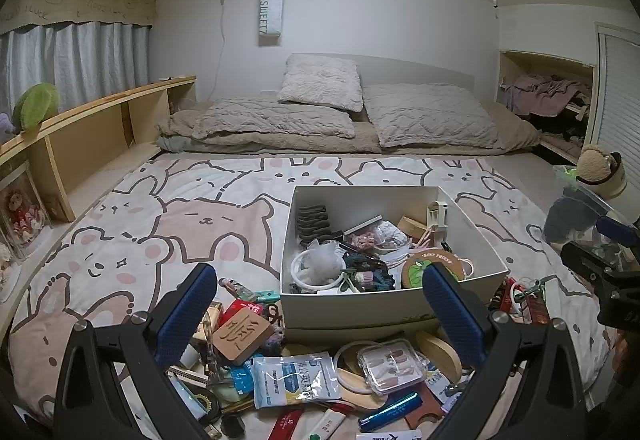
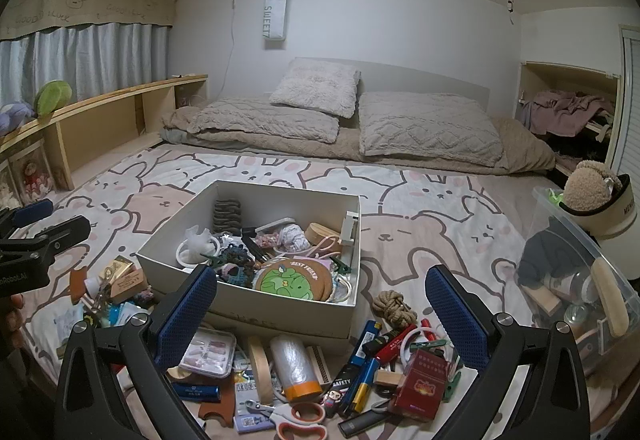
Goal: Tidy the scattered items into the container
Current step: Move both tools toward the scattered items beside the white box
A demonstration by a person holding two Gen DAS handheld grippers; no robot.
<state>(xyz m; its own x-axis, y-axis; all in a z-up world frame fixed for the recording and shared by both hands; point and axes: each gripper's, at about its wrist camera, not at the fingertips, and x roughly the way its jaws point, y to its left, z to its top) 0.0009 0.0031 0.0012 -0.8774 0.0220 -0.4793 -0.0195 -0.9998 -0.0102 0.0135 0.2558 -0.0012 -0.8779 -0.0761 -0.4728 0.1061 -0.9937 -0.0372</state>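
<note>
A white box (image 1: 352, 310) sits on the cartoon bedsheet, holding hair clips, a round green coaster (image 2: 290, 282) and other small things. Loose items lie in front of it: a carved wooden block (image 1: 242, 336), a white pouch (image 1: 294, 380), a clear case of fake nails (image 1: 390, 364), a film roll with an orange cap (image 2: 296, 368), a red packet (image 2: 420, 386), scissors (image 2: 300, 418) and a rope knot (image 2: 394, 308). My left gripper (image 1: 320, 272) hovers open over the left of the pile. My right gripper (image 2: 320, 274) hovers open over the right. Neither holds anything.
A clear plastic bin (image 2: 580, 280) with clutter stands at the right, a white bucket (image 2: 612, 216) holding a plush toy behind it. A wooden shelf (image 2: 100, 112) runs along the left. Pillows (image 2: 428, 128) and a folded blanket lie at the back.
</note>
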